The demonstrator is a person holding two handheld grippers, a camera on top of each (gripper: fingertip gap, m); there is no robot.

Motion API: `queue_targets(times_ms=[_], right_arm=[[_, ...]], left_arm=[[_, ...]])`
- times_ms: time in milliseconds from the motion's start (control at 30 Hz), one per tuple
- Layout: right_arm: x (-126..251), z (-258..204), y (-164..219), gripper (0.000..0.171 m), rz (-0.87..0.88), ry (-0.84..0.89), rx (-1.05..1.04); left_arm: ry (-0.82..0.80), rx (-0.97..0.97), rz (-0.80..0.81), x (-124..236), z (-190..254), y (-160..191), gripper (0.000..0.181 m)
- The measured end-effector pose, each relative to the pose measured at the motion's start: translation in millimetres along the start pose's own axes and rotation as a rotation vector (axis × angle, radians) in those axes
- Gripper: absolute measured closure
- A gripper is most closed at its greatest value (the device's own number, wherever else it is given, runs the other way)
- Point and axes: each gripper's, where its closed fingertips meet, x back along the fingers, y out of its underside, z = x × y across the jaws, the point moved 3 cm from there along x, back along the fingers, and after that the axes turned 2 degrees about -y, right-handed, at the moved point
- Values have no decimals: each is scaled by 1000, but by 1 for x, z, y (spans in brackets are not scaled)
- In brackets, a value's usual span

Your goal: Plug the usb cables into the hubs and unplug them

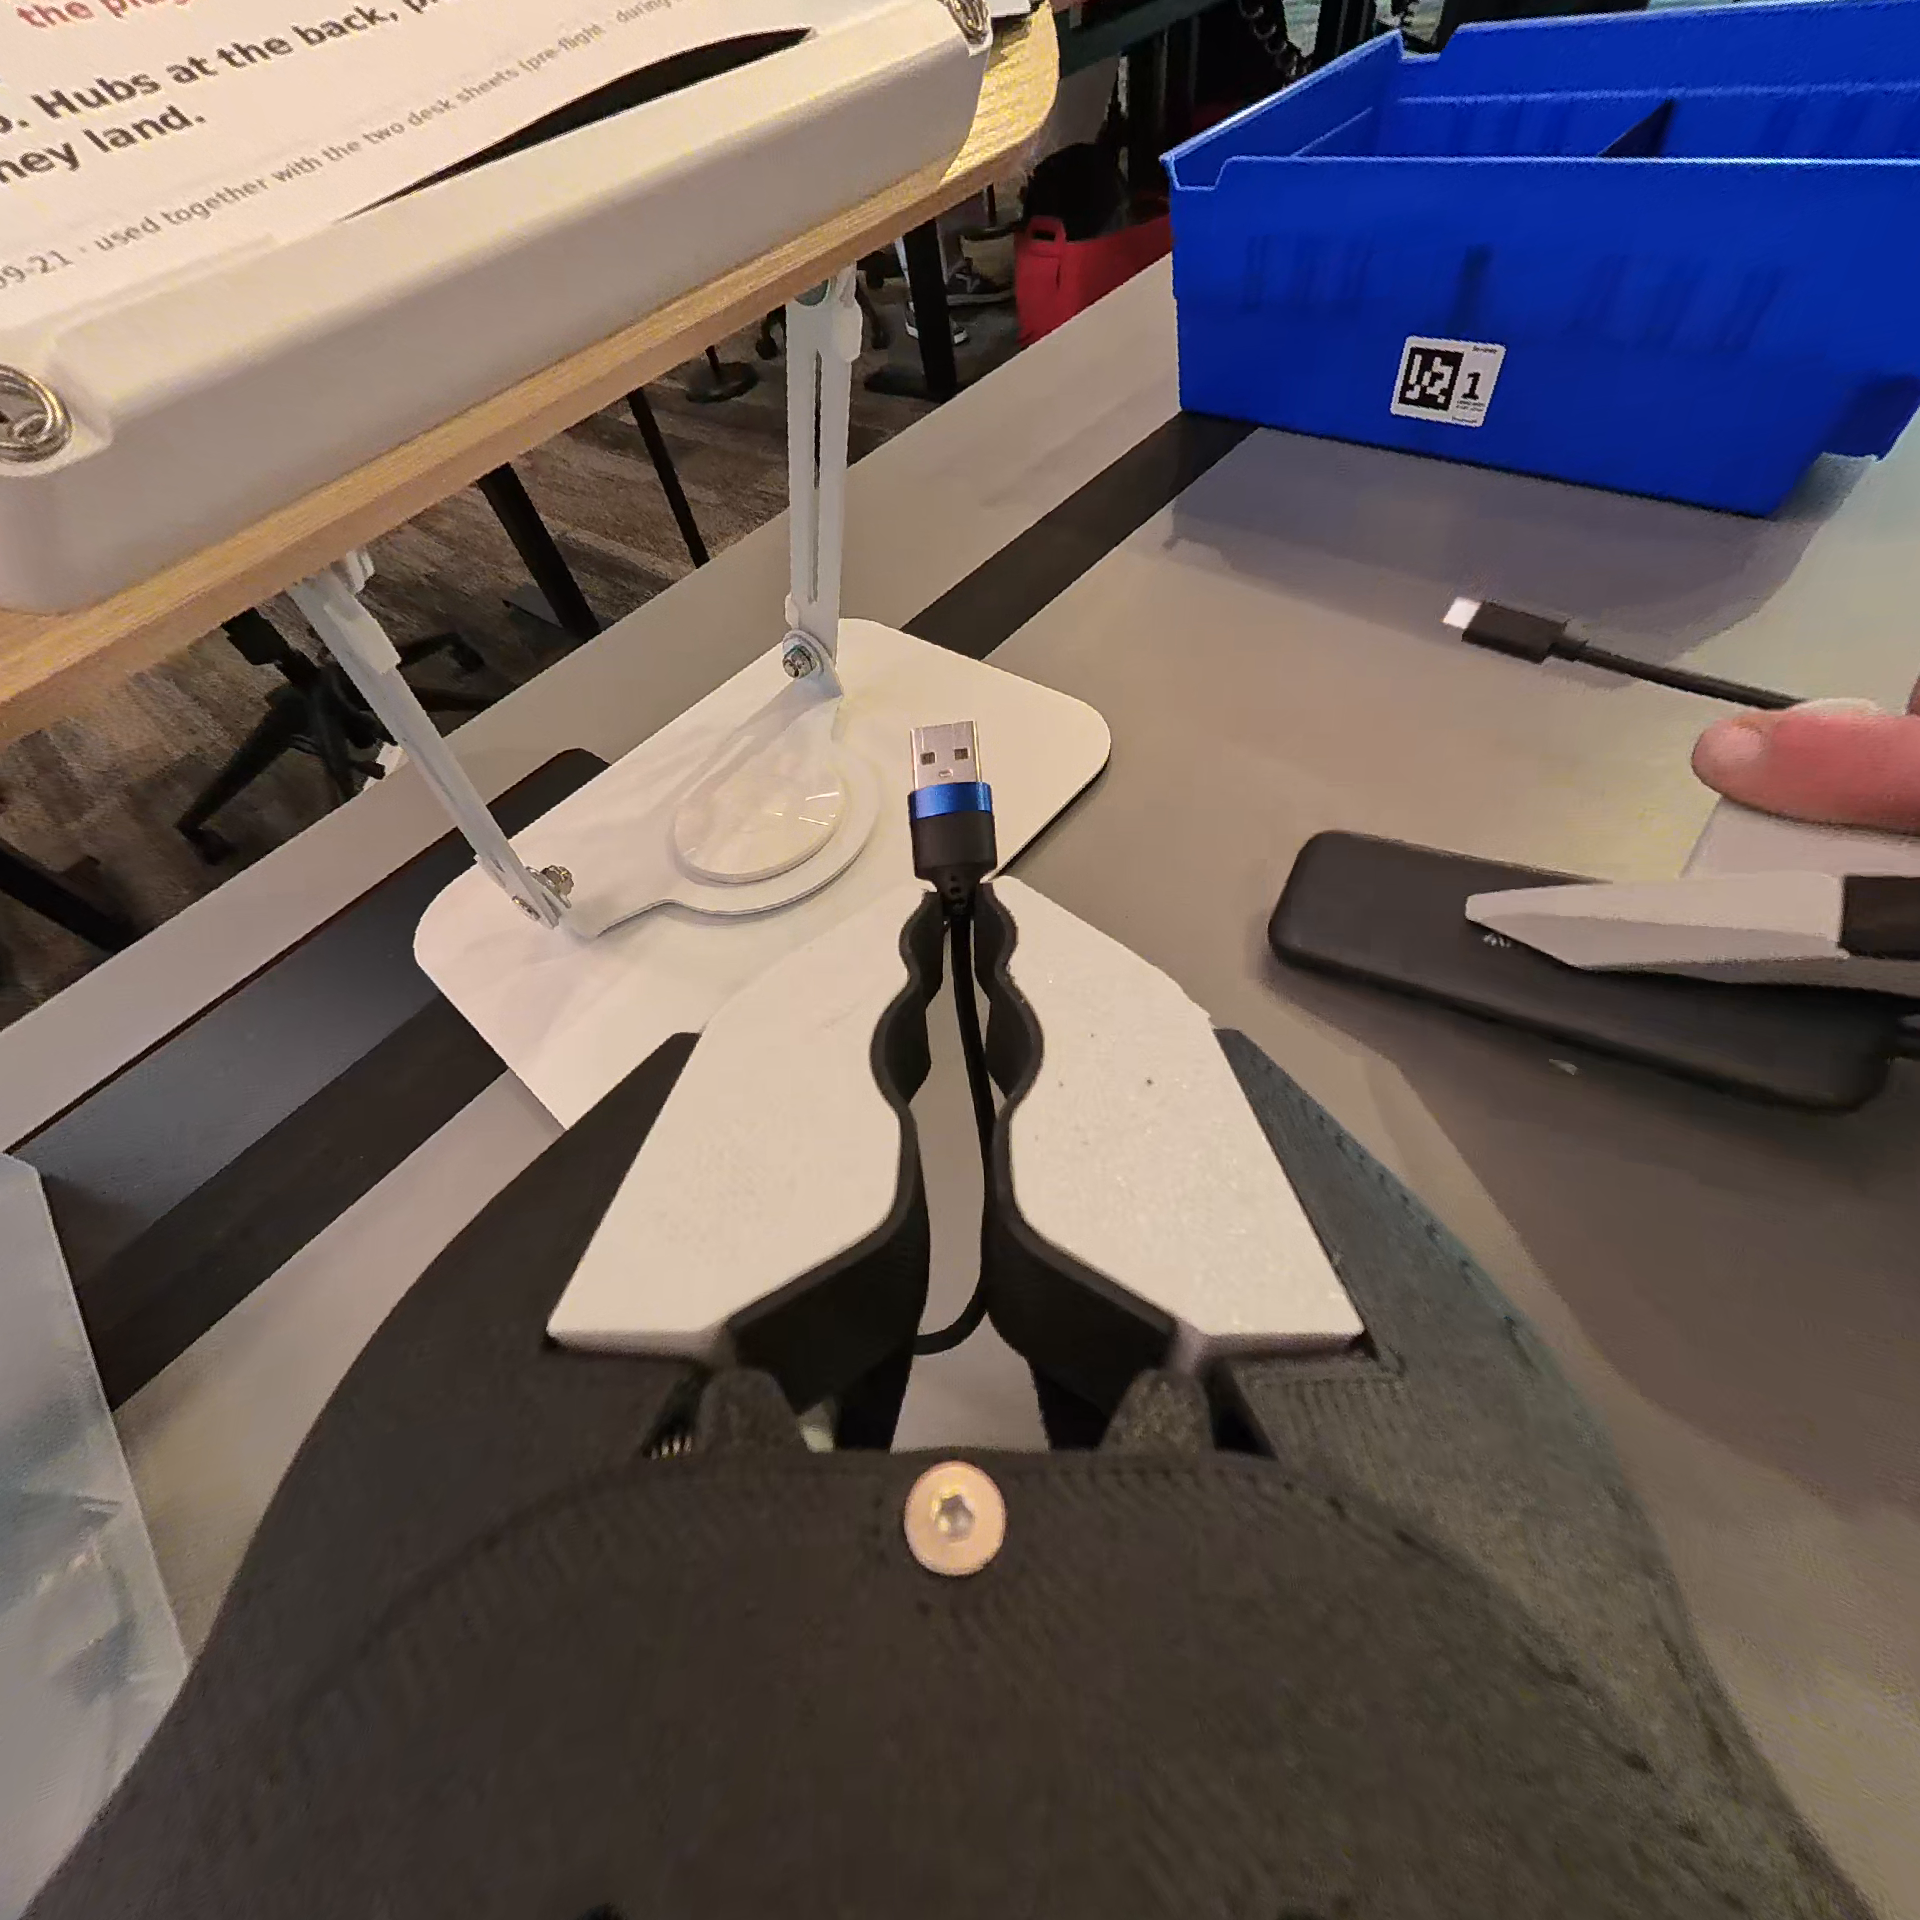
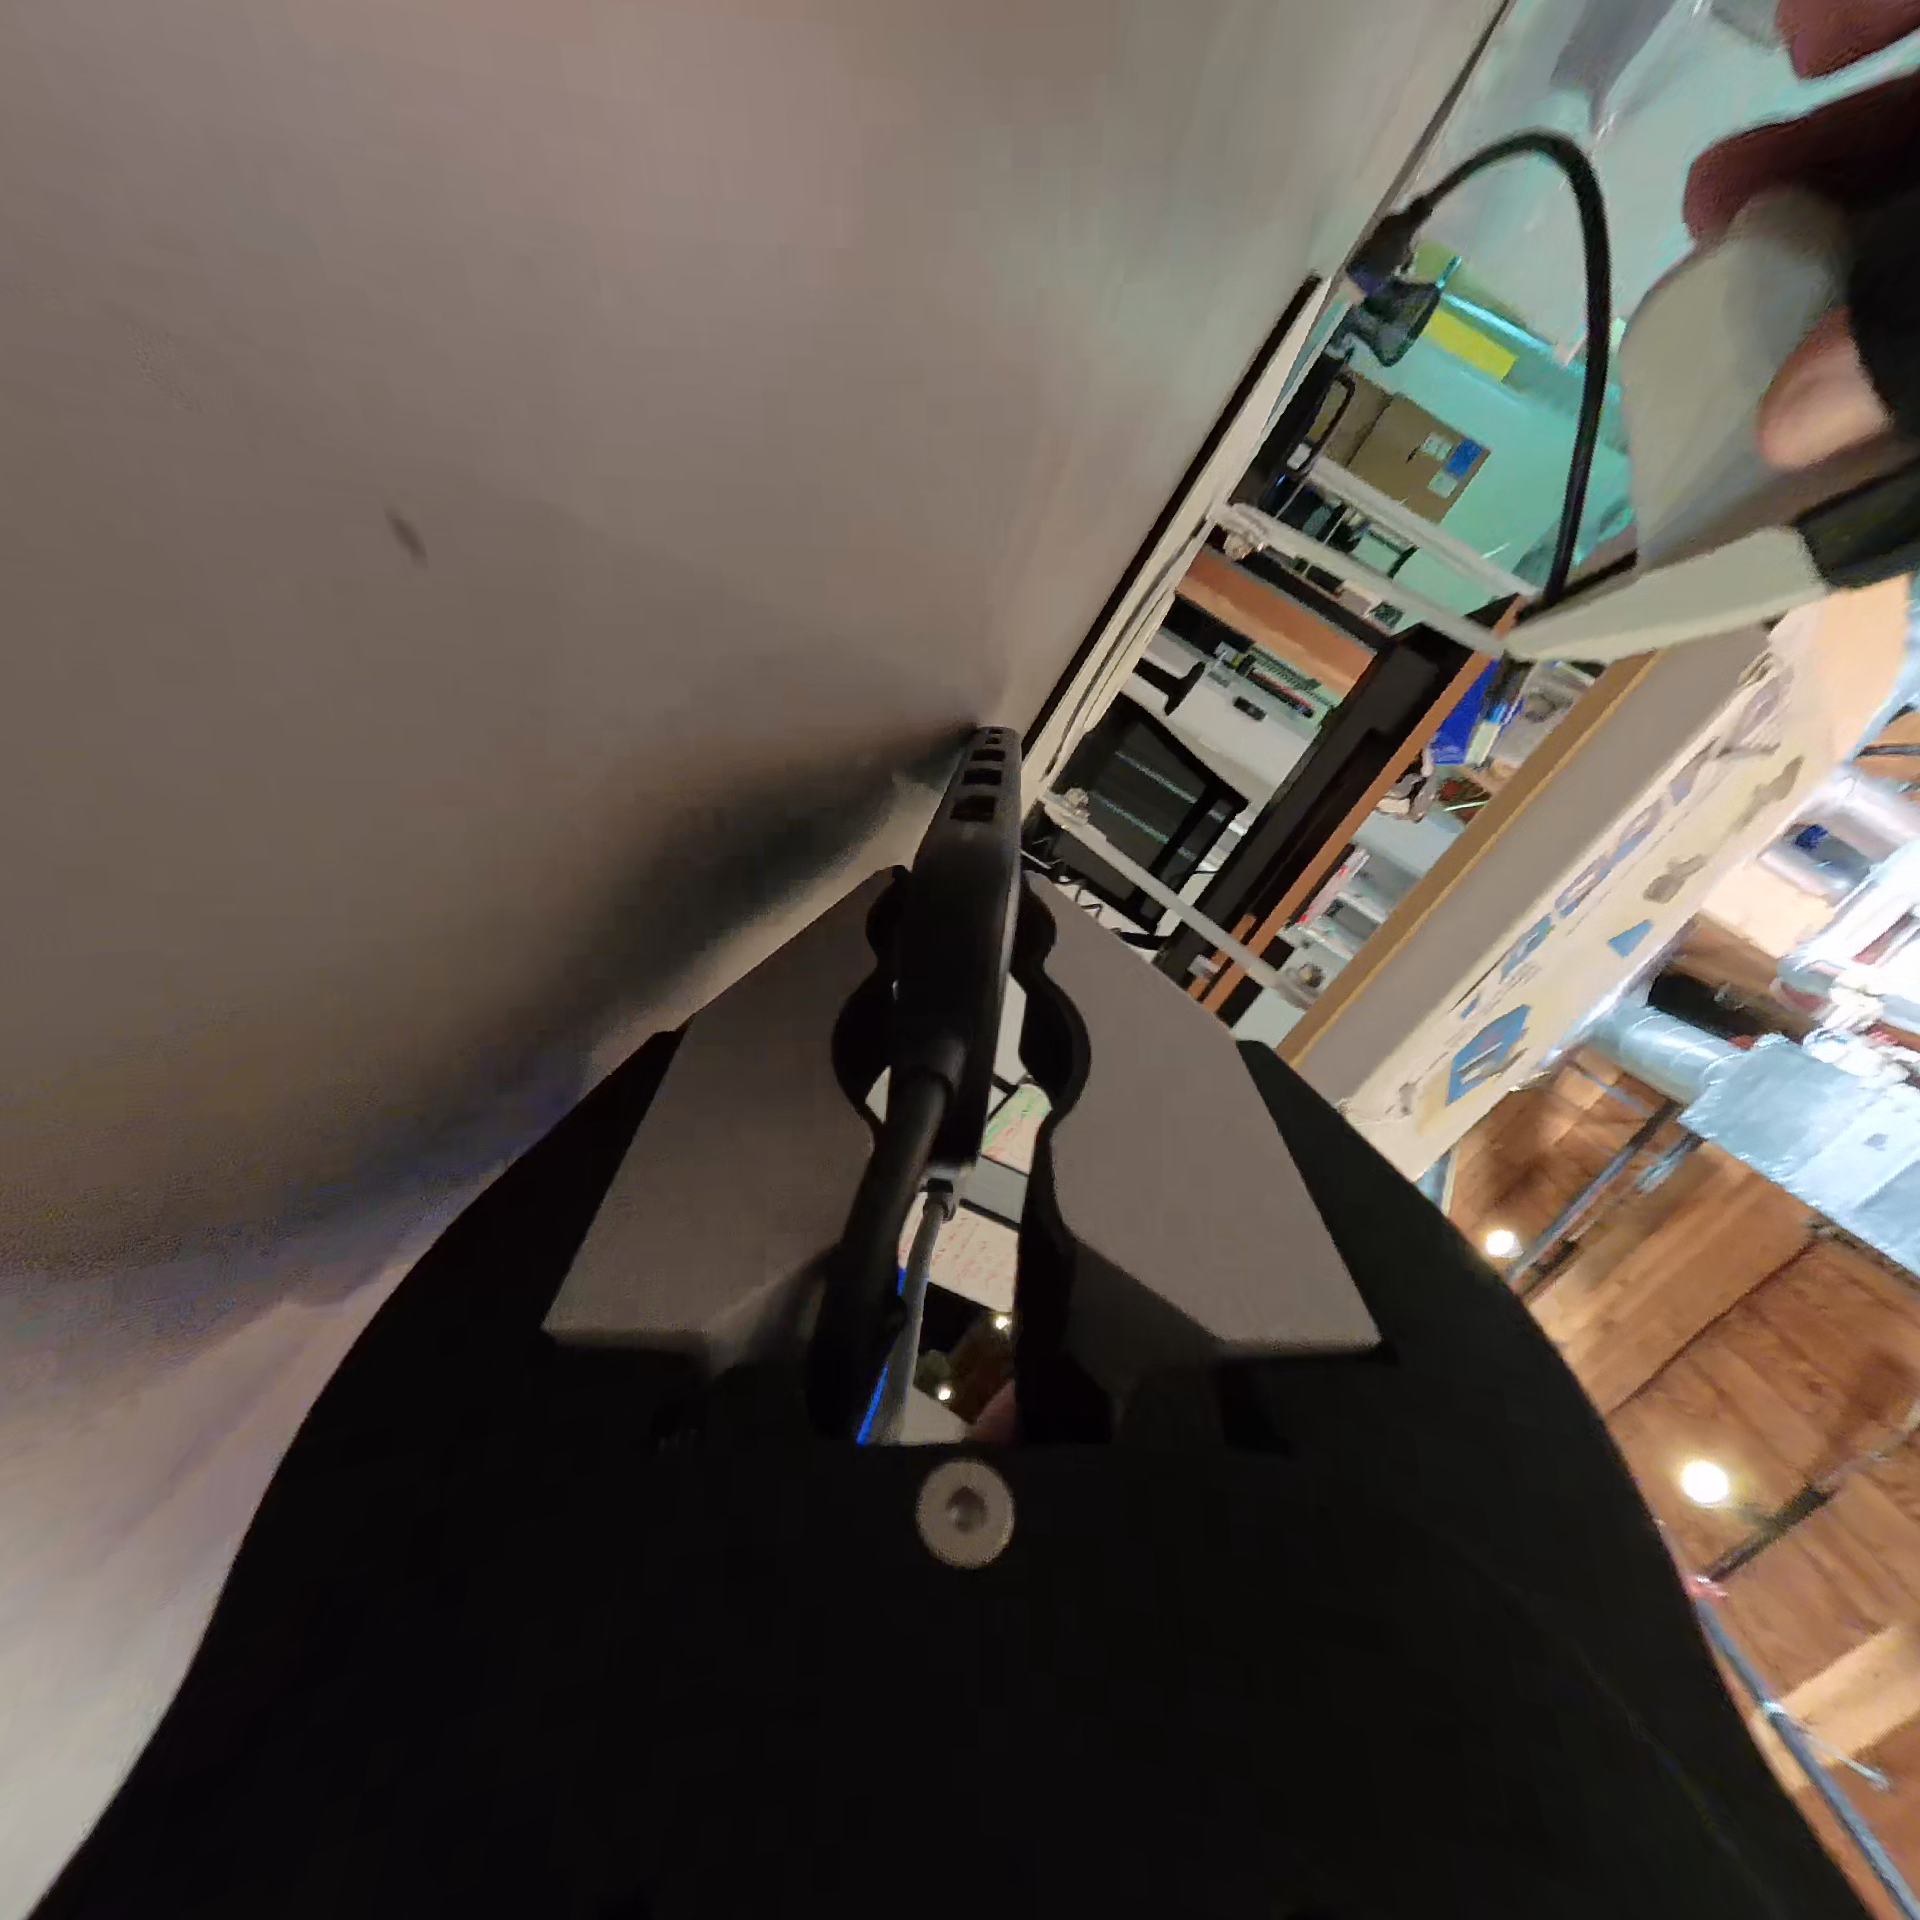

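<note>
Grey worktop (image 1: 1299,644), blue bin (image 1: 1558,239) at far right, white stand (image 1: 810,790) at centre. Left hand-held gripper (image 1: 954,894) pinches a black USB cable (image 1: 971,1049) just behind its blue-collared plug (image 1: 948,795), plug pointing away over the stand's base. Right hand-held gripper (image 2: 961,904) clamps a black hub (image 2: 961,894) edge-on, its end against the worktop. Second loose cable (image 1: 1558,644) lies near the bin.

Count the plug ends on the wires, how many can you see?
2. One silver plug with a blue ring sticks out of the left hand-held gripper, which is shut on its wire. One black plug lies on the grey table near the blue bin. Others may be hidden.
</note>
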Motion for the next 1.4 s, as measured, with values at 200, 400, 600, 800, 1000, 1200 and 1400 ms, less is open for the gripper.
queue_targets(times_ms=[200,400,600,800,1000,1200,1400], right_arm=[[2,2,-8,153,15,43,47],[8,3,-8,136,-3,25,103],[19,3,-7,120,-12,-45,156],[33,1,-2,105,1,-202,191],[51,-5,2,87,71,-486,136],[64,-8,-4,97,158,-660,-50],[74,-5,-4,98,218,-735,-285]], left_arm=[[3,-1,9,0,3,-1,175],[4,-6,6,-1,5,1,175],[5,-13,1,-1,4,1,175],[14,-19,-4,-2,7,1,175],[12,-22,-4,0,7,1,175],[15,-27,-1,0,8,0,175],[38,-22,16,2,10,-3,175]])
